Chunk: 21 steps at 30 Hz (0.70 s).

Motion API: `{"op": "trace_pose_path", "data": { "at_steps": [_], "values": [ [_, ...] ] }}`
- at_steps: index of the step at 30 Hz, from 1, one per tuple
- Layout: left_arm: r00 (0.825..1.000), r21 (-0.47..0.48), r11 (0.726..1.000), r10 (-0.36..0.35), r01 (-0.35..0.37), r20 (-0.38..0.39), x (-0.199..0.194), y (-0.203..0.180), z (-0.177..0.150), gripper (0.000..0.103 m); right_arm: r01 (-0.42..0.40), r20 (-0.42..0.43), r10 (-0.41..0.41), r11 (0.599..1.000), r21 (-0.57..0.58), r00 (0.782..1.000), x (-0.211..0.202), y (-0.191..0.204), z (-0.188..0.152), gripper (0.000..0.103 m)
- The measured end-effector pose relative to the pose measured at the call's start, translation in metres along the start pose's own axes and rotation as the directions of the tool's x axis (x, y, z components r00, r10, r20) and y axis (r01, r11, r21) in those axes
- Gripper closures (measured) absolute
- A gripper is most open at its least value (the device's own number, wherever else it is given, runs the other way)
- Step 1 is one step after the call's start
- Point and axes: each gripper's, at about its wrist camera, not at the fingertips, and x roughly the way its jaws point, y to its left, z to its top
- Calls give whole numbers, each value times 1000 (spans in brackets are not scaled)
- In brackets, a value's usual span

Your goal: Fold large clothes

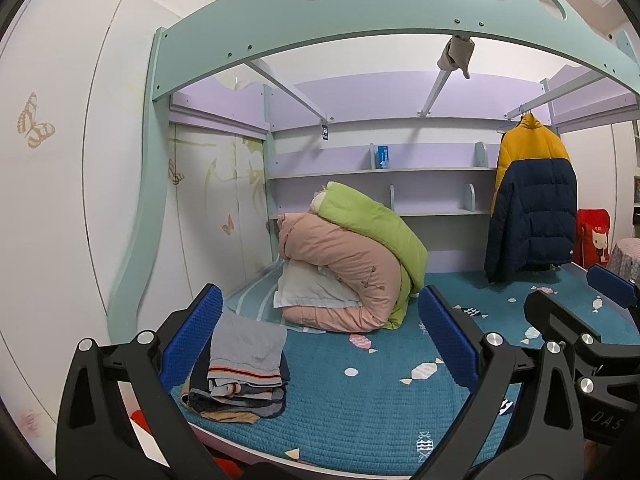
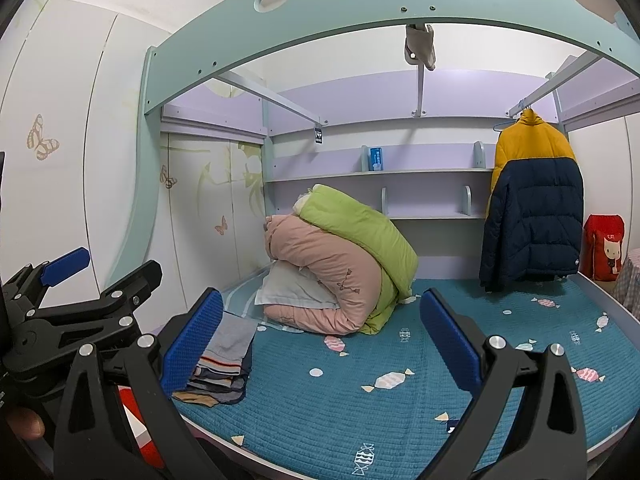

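Note:
A yellow and navy puffer jacket (image 1: 530, 200) hangs on a hanger from a rail at the back right of the bed; it also shows in the right wrist view (image 2: 532, 204). A stack of folded clothes (image 1: 244, 372) with a grey top piece lies at the bed's front left corner, also in the right wrist view (image 2: 224, 364). My left gripper (image 1: 320, 340) is open and empty above the bed's front edge. My right gripper (image 2: 322, 340) is open and empty beside it. The right gripper shows in the left wrist view (image 1: 576, 300). The left gripper shows in the right wrist view (image 2: 100, 268).
A teal bedspread (image 1: 360, 400) with candy prints covers the bed. Rolled pink and green quilts (image 1: 352, 256) with a white pillow sit at the back left. Shelves (image 1: 380, 168) line the back wall. A teal bunk frame (image 1: 360, 20) arches overhead. A red bag (image 2: 604, 252) stands at right.

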Motion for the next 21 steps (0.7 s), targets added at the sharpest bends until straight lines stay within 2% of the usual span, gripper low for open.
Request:
{"op": "trace_pose_path", "data": {
  "at_steps": [21],
  "values": [
    [1000,1,1000,2,-2,-2,-1,0,-1,5,-1,-5,1,1000,3,1000,2,5,0,8]
  ]
}}
